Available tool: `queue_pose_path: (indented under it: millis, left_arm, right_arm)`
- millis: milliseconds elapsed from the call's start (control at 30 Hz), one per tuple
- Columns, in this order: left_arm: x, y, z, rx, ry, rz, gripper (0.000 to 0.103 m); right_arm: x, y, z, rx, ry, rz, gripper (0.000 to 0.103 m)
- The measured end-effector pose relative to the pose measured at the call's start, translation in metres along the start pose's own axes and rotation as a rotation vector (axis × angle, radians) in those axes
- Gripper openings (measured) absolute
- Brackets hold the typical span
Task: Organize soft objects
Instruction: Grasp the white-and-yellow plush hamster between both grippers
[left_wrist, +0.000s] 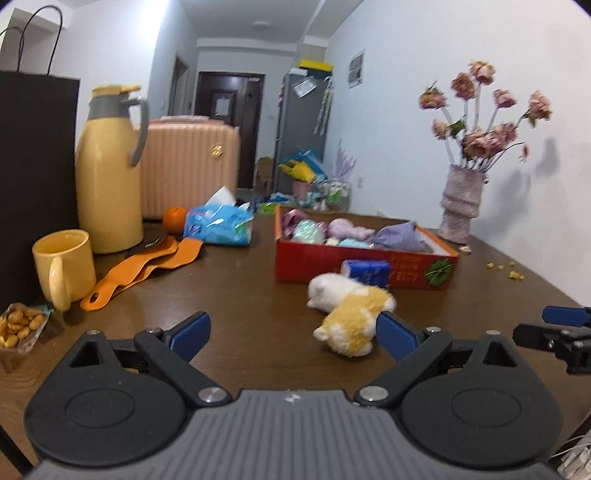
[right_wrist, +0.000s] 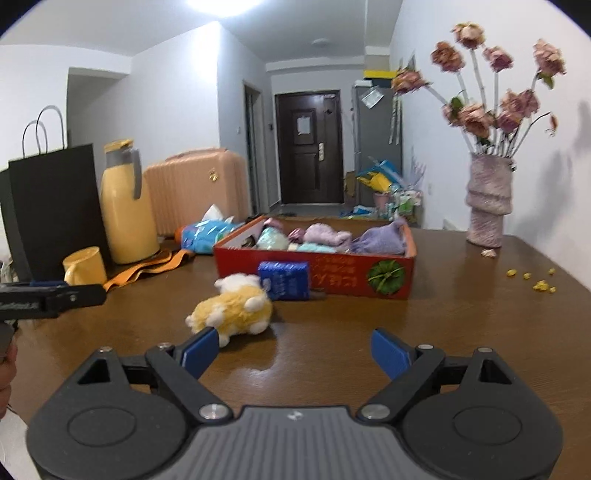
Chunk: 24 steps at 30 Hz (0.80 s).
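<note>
A yellow and white plush toy (left_wrist: 349, 314) (right_wrist: 232, 308) lies on the brown table in front of a red cardboard box (left_wrist: 354, 266) (right_wrist: 332, 273) that holds several soft pastel items. A blue tissue pack (left_wrist: 365, 271) (right_wrist: 284, 278) leans against the box's front wall. My left gripper (left_wrist: 293, 336) stands open just short of the plush, whose near end sits by the right finger. My right gripper (right_wrist: 295, 350) is open over bare table, with the plush just beyond its left finger. Each gripper shows at the edge of the other's view.
On the left stand a black paper bag (left_wrist: 33, 177), a yellow thermos (left_wrist: 109, 173), a yellow mug (left_wrist: 64, 266), orange straps (left_wrist: 147, 266), an orange, a blue tissue packet (left_wrist: 219, 225) and a snack bag (left_wrist: 20, 325). A vase of dried flowers (right_wrist: 487, 199) stands at the right.
</note>
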<state>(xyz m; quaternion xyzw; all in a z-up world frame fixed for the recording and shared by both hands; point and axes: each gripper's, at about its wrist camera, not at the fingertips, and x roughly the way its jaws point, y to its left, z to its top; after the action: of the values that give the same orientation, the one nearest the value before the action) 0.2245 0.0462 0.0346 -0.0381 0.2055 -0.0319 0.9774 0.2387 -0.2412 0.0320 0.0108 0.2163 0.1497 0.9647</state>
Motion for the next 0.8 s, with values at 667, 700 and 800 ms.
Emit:
queue_pose_path:
  millis: [667,700,800]
  left_arm:
    - [0.065,0.032,0.009,-0.055,0.015,0.056,0.098]
    - [0.07,0.033,0.01,-0.052,0.016,0.06,0.098]
    - [0.082,0.033,0.014,-0.046,0.024,0.051,0.098]
  right_arm:
    - [0.152,0.066,0.025,0.063,0.116,0.088,0.09]
    - [0.16,0.068,0.026,0.068,0.126,0.079,0.09]
    - [0.181,0.073,0.022,0.067,0.16,0.022,0.087]
